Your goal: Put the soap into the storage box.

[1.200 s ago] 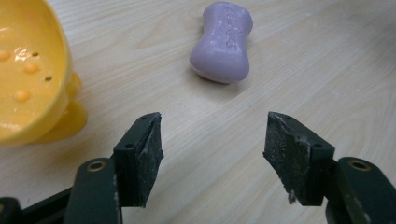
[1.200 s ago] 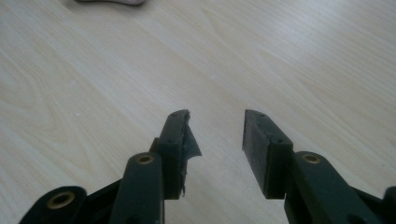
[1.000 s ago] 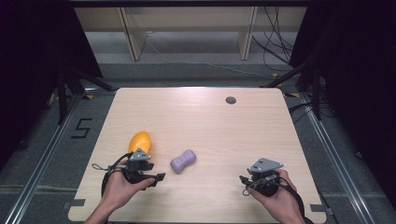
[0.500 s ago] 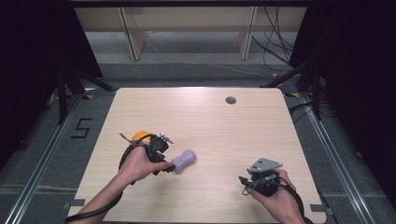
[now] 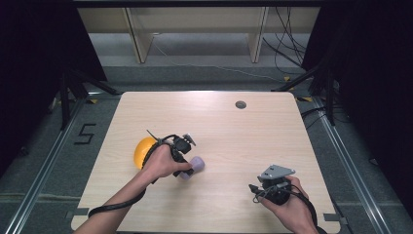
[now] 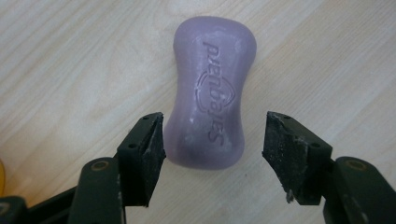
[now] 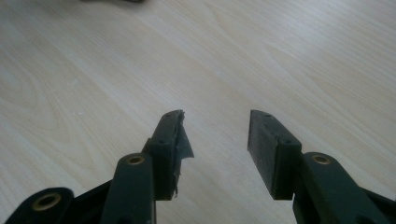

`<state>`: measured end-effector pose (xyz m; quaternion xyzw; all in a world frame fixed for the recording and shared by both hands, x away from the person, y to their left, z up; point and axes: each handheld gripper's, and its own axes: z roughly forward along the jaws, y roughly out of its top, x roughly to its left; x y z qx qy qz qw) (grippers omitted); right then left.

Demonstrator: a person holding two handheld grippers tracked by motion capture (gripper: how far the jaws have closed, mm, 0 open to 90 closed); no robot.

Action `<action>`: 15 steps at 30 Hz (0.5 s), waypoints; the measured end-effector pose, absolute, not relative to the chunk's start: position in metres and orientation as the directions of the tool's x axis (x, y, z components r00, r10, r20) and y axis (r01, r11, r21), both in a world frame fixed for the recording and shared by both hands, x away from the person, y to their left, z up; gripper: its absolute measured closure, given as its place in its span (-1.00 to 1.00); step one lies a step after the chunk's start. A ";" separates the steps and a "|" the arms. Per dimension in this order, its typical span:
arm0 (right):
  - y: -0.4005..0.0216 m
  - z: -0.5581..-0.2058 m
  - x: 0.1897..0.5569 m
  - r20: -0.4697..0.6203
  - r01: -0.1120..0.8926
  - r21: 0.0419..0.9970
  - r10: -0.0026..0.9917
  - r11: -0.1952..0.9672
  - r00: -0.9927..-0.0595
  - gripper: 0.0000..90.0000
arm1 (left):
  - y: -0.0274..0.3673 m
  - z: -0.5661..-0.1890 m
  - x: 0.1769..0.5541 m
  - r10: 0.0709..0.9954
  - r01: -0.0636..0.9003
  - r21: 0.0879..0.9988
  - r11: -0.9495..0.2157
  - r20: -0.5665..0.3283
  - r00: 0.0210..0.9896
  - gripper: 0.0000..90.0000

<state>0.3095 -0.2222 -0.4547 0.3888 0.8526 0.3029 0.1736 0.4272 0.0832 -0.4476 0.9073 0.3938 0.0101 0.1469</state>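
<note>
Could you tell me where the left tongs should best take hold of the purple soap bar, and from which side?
Probably across the narrow waist of the purple soap bar, coming down from above. It lies flat on the table, and its sides pinch inward mid-length, so pads seated there should be less likely to slip. The left tongs are open and straddle its near end; they would need to move forward to reach the waist.

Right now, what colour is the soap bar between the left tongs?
Pale purple, lilac; the soap bar shows best in the left gripper view.
</note>
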 end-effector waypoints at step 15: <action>-0.222 -0.454 0.309 -0.036 0.579 0.650 0.781 0.492 -0.624 0.22 | 0.068 -0.459 0.440 0.699 0.690 0.229 -0.687 -0.049 0.713 -0.13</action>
